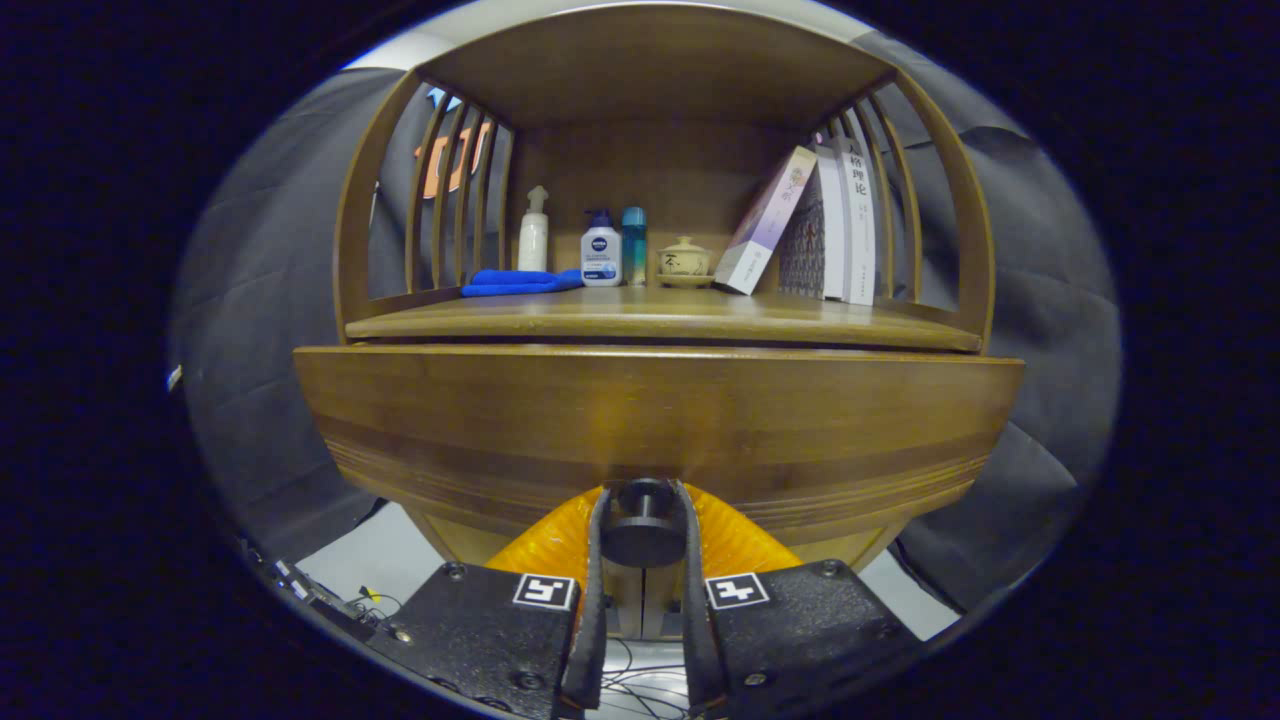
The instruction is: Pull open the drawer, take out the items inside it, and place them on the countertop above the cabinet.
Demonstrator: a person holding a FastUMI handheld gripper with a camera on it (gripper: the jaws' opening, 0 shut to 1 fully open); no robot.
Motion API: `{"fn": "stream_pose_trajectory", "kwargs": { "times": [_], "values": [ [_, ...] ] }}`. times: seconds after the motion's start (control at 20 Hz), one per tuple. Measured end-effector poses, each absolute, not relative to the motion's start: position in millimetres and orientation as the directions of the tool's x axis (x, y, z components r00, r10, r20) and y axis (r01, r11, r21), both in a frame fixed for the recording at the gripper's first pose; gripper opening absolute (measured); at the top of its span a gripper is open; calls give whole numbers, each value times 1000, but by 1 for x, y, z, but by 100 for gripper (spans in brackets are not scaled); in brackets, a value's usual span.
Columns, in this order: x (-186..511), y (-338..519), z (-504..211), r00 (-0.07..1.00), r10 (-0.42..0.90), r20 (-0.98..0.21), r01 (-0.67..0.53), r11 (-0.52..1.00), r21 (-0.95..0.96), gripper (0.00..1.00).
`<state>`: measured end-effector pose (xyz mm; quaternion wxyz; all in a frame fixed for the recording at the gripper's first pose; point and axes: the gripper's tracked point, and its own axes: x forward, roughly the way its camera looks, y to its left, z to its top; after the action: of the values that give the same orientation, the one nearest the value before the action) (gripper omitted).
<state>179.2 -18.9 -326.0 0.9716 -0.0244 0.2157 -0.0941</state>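
Gripper view has my gripper (643,500) right at the drawer (655,425), its two fingers (597,560) pinched on the round dark knob (643,530), one against each side. From here I can't quite tell how far the drawer front stands out from the cabinet. Above it, on the countertop (660,318), I see a folded blue cloth (520,282), a white pump bottle (601,252), a small lidded cup (685,260) and leaning books (820,225).
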Motion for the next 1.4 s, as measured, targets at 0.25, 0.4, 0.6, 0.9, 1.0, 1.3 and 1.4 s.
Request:
{"fn": "stream_pose_trajectory", "kwargs": {
  "times": [0.25,0.4,0.6,0.9,1.0,1.3,1.4],
  "values": [
    [138,-11,-324,897,-189,-399,161,982,-103,35],
    [117,-8,-326,894,-175,-413,149,984,-95,35],
    [90,-3,-326,898,-167,-407,133,985,-110,34],
    [48,7,-326,905,-111,-410,57,988,-140,34],
    [36,8,-329,899,-102,-426,51,990,-129,34],
    [11,20,-334,892,-64,-447,7,992,-128,34],
    [10,21,-333,891,-54,-450,0,993,-119,34]
  ]
}}
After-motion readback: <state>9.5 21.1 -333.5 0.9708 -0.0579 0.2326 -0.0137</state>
